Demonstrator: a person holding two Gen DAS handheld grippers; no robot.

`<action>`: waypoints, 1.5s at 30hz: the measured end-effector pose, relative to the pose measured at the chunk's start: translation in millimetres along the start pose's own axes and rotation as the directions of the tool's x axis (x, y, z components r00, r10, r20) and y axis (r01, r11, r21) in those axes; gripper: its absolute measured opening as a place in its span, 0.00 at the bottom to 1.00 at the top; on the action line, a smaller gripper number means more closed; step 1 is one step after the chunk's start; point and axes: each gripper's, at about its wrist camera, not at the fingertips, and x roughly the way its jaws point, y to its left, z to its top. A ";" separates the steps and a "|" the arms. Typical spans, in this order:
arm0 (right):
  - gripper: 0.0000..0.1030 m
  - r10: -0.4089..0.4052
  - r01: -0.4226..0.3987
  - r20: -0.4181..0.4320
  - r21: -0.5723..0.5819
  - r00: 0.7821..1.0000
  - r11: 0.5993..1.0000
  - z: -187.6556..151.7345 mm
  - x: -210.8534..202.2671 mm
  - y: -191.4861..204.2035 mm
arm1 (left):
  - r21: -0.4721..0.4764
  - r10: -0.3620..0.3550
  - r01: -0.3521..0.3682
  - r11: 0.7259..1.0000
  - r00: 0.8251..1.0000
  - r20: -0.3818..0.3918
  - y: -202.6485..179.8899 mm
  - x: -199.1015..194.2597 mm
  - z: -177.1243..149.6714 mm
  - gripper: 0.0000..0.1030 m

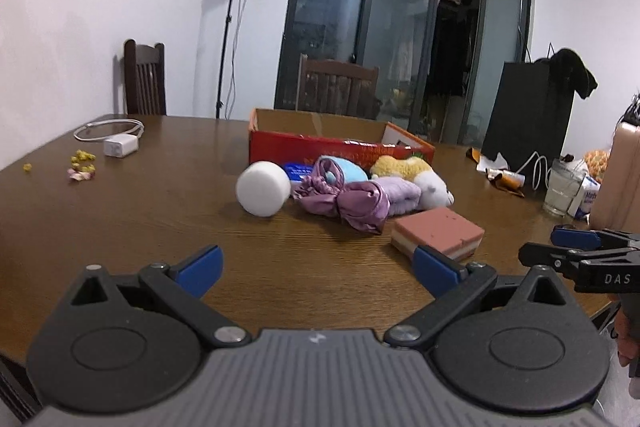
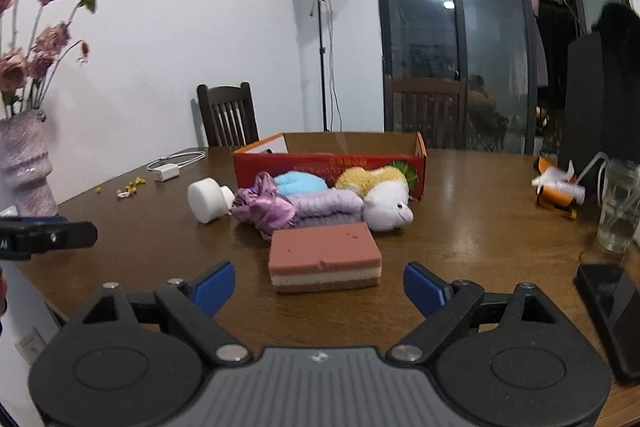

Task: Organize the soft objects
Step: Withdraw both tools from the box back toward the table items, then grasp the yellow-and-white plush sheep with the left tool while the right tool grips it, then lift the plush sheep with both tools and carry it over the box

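A heap of soft things lies mid-table before a red cardboard box: a white foam cylinder, a shiny purple cloth bundle, a lilac towel, a blue plush and a yellow-white plush toy. A pink layered sponge lies nearest. My left gripper is open, short of the heap, with nothing between its fingers. My right gripper is open, its jaws either side of the sponge's near edge without touching it.
A white charger with cable and yellow crumbs lie at the left. A glass, wrappers and a black bag stand at the right. A vase of dried roses is far left; a dark phone lies near right.
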 end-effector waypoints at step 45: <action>0.42 0.052 -0.056 0.056 0.074 0.997 0.996 105.0 135.7 -75.1 | 0.014 -0.389 0.394 0.919 0.912 -0.128 -64.8 214.2 133.3 0.43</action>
